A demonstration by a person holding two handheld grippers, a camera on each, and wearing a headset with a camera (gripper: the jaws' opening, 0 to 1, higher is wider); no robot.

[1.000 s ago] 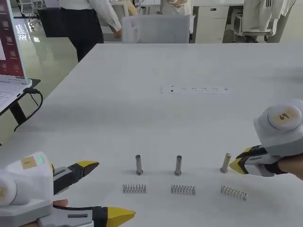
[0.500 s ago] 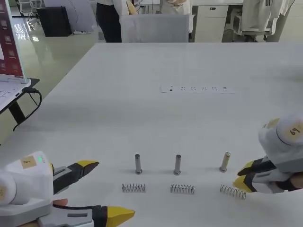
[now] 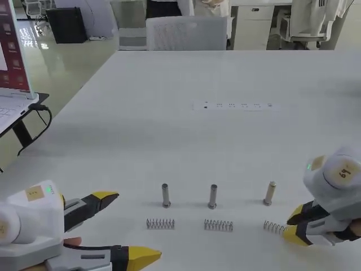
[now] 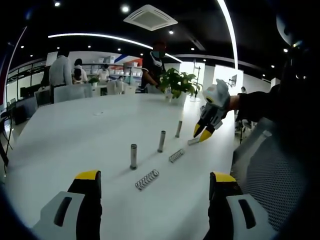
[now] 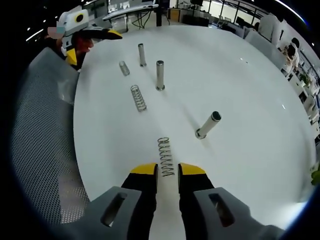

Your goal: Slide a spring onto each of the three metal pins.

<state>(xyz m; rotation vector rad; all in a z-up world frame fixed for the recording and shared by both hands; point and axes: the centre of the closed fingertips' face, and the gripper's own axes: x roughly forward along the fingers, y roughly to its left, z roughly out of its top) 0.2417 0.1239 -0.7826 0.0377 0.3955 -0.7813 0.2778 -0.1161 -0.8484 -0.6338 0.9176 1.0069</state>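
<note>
Since a second ago, our right hand-held gripper (image 3: 293,224) has dropped from beside the right pin (image 3: 270,193) to the right spring (image 3: 273,227), which lies flat on the surface (image 3: 197,141). Its jaws stand narrowly apart, flanking the spring's near end, not closed on it. Our left hand-held gripper (image 3: 132,226) hovers wide open and empty, near-left. Left spring (image 3: 160,224) and middle spring (image 3: 218,226) lie flat just before the upright left pin (image 3: 166,195) and middle pin (image 3: 212,196).

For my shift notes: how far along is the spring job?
Done: nothing; left pin, middle pin and right pin stand bare. In hand: right gripper straddles one end of right spring. Remaining: all three; left spring and middle spring lie untouched, left gripper open.
</note>
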